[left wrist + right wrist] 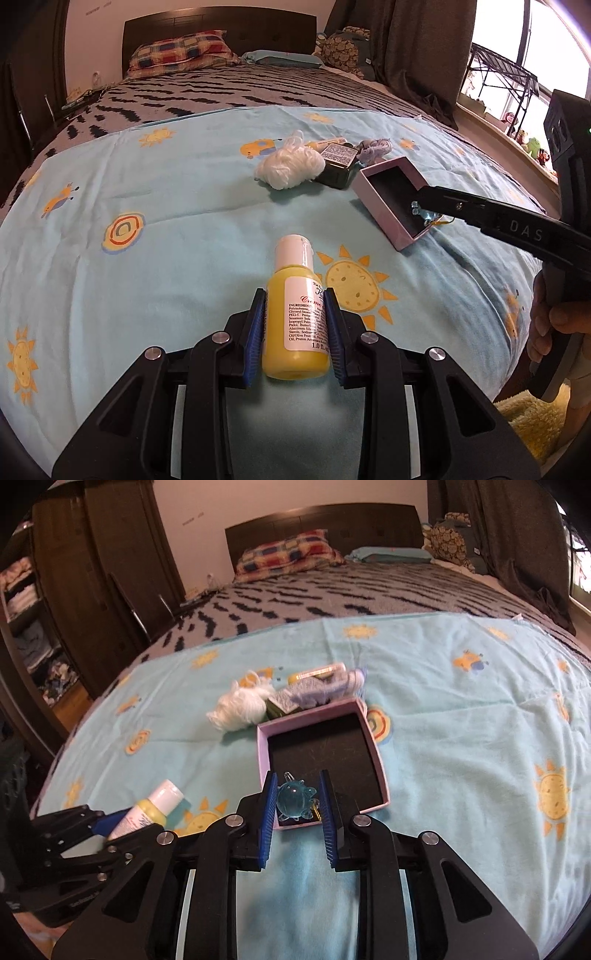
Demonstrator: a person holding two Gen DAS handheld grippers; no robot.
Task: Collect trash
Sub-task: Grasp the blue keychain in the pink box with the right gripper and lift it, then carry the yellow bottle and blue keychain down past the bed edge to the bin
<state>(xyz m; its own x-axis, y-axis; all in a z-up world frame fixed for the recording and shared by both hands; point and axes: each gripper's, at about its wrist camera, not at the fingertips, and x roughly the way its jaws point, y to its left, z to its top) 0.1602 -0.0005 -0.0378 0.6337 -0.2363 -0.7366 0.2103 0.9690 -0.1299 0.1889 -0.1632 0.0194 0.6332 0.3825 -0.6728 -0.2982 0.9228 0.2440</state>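
My left gripper (295, 293) is shut on a small yellow lotion bottle (295, 321) with a white cap, held low over the light blue sun-print cloth (166, 206). The right wrist view shows that bottle (147, 810) at the lower left. An open lilac box (373, 746) with a dark inside lies on the cloth. My right gripper (297, 775) is over the box's near end, shut on a small blue glass trinket (293, 799). The left wrist view shows that gripper (417, 202) reaching in from the right over the box (376, 206).
Just beyond the box lie a white fluffy wad (288, 166), a dark green carton (336, 170), a yellow tube (328, 142) and a bluish wad (373, 147). A striped blanket (258, 88) and pillows cover the far bed. A dark wardrobe (92, 590) stands left.
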